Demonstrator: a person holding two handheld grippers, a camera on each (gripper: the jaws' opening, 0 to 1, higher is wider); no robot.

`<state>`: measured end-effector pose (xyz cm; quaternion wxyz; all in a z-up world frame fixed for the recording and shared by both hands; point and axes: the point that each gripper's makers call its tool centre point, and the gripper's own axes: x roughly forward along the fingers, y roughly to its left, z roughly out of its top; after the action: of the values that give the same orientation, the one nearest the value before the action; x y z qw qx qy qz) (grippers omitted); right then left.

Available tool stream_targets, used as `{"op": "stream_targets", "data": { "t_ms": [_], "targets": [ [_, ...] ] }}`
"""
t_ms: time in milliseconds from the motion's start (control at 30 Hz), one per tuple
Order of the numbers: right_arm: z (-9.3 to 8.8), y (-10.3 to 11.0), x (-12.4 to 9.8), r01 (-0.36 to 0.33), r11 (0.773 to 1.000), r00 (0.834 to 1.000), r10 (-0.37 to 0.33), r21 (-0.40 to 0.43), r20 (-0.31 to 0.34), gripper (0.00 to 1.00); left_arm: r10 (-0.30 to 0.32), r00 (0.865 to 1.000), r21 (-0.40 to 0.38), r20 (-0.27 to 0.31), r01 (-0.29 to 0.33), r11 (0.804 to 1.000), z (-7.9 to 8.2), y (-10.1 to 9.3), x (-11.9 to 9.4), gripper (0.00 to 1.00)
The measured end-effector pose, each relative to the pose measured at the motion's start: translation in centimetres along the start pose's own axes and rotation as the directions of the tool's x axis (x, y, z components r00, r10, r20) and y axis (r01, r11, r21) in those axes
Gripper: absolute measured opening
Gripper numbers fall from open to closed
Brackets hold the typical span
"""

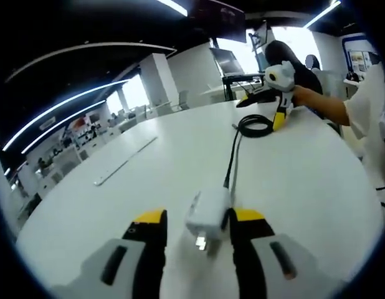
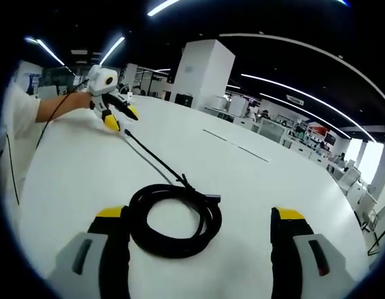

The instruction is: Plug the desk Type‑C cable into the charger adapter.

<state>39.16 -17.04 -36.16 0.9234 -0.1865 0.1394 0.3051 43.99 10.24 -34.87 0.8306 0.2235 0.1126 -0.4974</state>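
Note:
A white charger adapter [image 1: 208, 212] lies on the white table [image 1: 304, 180] between the jaws of my left gripper [image 1: 199, 217]. It touches the right jaw, and a gap shows at the left jaw. A black Type-C cable [image 1: 233, 156] runs from the adapter's far face to a coil [image 1: 255, 124]. Whether the plug is seated I cannot tell. In the right gripper view the coil [image 2: 174, 221] lies between the wide-open jaws of my right gripper [image 2: 199, 215], with the cable's other end [image 2: 212, 199] loose on it. The cable leads off to the left gripper [image 2: 122, 119].
A thin pale strip [image 1: 124, 163] lies on the table, also seen as a line [image 2: 236, 144]. A hand [image 1: 304, 96] holds the right gripper [image 1: 261, 111] by the coil. A dark chair [image 1: 292, 59] stands behind the table's far edge. White columns and desks fill the room.

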Motion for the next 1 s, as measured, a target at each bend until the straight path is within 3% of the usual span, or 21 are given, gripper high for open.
{"op": "stream_targets", "data": {
  "t_ms": [1000],
  "targets": [
    [0.1,-1.8,2.4,0.039,0.999,0.999,-0.039,-0.014,-0.024,0.96,0.088,0.994,0.031,-0.057,-0.086,0.996,-0.3,4.6,3.1,0.38]
  ]
}}
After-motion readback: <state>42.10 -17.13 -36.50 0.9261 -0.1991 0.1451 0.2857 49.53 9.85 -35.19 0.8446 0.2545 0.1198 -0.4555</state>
